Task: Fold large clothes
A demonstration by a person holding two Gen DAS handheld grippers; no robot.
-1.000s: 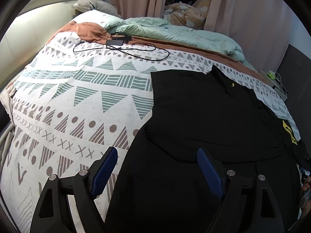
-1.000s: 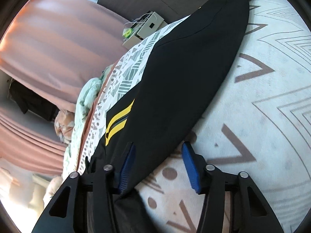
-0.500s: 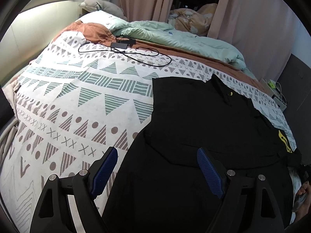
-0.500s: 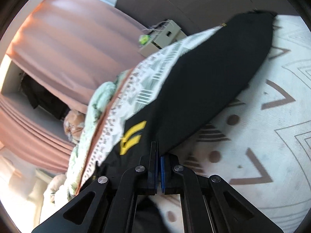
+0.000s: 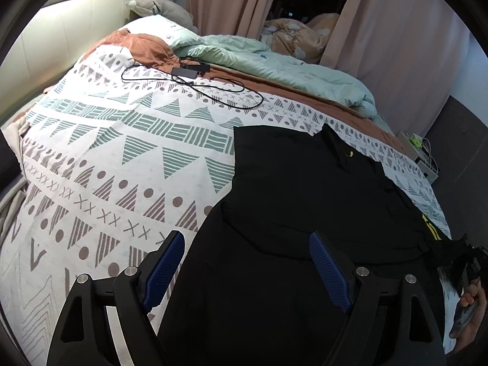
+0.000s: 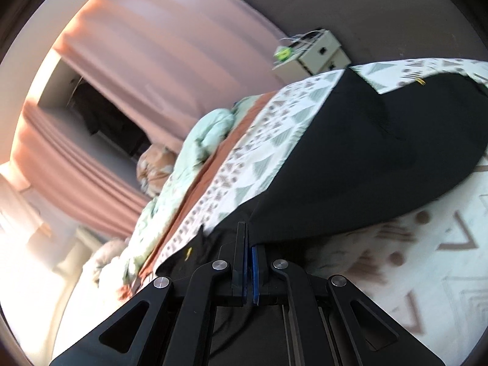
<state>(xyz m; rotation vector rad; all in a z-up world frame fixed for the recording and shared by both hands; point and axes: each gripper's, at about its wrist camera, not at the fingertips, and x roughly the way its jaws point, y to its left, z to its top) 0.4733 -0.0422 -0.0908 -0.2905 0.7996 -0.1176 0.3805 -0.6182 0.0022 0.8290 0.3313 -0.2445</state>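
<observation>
A large black shirt (image 5: 305, 195) with yellow marks lies spread on the patterned bedspread (image 5: 116, 164). My left gripper (image 5: 247, 262) is open and empty, hovering over the shirt's near left edge. My right gripper (image 6: 247, 244) is shut on the black shirt's sleeve (image 6: 366, 158) and lifts it off the bed. In the left wrist view the right gripper (image 5: 466, 259) shows at the far right edge with the raised sleeve end and a hand.
A black power adapter with cable (image 5: 192, 70) lies at the bed's far side. A pale green duvet (image 5: 274, 64) and pillows are bunched at the head. A small white bedside box (image 6: 320, 52) stands by pink curtains (image 6: 170, 48).
My right gripper closed on the sleeve and has lifted it, pulling the fabric up and over. My left gripper drew back slightly and stays open.
</observation>
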